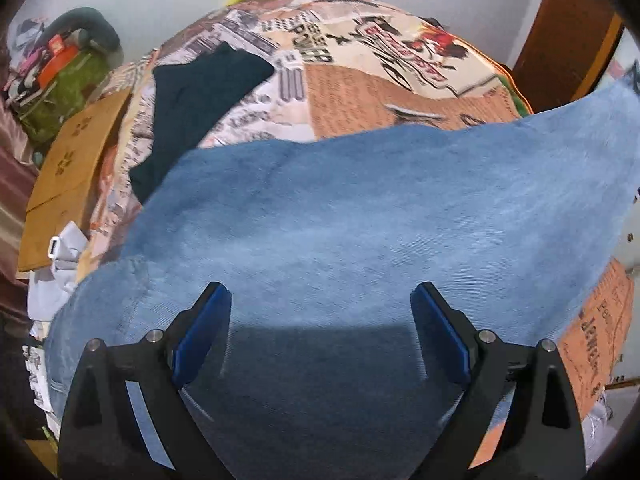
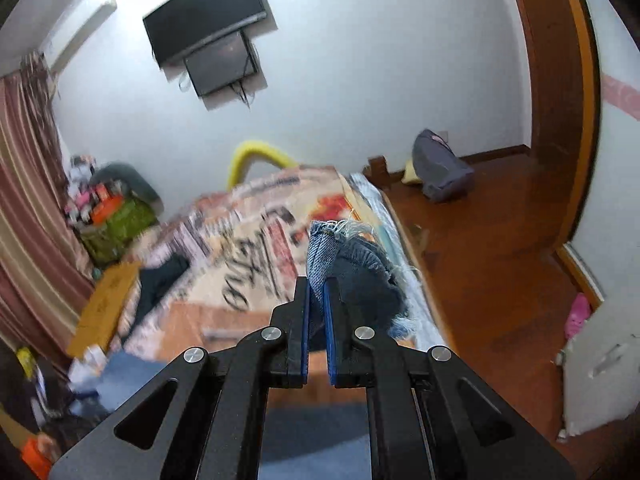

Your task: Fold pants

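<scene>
Light blue denim pants [image 1: 360,208] lie spread across the bed with the printed cover [image 1: 360,80]. My left gripper [image 1: 320,300] is open and empty, its blue pads just above the denim. One end of the pants rises toward the upper right in the left wrist view. My right gripper [image 2: 318,292] is shut on a frayed hem of the pants [image 2: 344,256] and holds it up above the bed [image 2: 248,240].
A dark folded garment [image 1: 192,108] lies on the bed's far left. A cardboard box [image 1: 68,176] and a cluttered green bag [image 1: 68,84] stand to the left. A wooden floor [image 2: 480,260] and a door frame [image 2: 560,80] are on the right.
</scene>
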A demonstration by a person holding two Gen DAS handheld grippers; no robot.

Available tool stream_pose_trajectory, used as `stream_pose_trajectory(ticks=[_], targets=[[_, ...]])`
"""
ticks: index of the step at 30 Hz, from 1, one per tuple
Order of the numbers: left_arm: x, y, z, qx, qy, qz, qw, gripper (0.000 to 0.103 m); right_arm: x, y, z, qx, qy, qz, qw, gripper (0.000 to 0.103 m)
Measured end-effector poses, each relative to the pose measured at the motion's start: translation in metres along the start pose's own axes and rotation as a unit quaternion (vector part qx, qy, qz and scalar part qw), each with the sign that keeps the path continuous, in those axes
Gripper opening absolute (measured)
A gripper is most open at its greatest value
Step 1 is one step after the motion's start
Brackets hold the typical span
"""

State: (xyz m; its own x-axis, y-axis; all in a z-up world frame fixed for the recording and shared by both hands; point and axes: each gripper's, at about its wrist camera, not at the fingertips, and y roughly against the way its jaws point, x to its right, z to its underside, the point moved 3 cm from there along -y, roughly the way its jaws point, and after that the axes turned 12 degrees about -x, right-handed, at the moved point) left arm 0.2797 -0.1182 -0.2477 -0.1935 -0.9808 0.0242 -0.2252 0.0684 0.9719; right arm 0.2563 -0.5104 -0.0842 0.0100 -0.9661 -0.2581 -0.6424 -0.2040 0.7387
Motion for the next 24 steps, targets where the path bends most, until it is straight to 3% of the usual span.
stream_pose_trajectory(ticks=[8,15,20,24], targets=[[0.008,0.002,0.011,0.007,-0.002,-0.003,1.0,0.094,0.048,-0.016,0.071,-0.07,-0.039,0.022,0.996,0.006],[0.002,0.006,0.017,0.019,0.004,-0.006,0.9998,0.094,0.073,-0.04,0.131,-0.148,-0.076,0.052,0.985,0.01],[-0.019,0.016,0.023,0.036,0.028,-0.018,0.9988,0.094,0.074,-0.032,0.146,-0.157,-0.066,0.103,0.98,0.011],[-0.05,0.037,0.032,0.065,0.059,-0.03,0.9957,0.094,0.041,-0.021,0.135,-0.127,-0.02,0.101,0.986,0.024]])
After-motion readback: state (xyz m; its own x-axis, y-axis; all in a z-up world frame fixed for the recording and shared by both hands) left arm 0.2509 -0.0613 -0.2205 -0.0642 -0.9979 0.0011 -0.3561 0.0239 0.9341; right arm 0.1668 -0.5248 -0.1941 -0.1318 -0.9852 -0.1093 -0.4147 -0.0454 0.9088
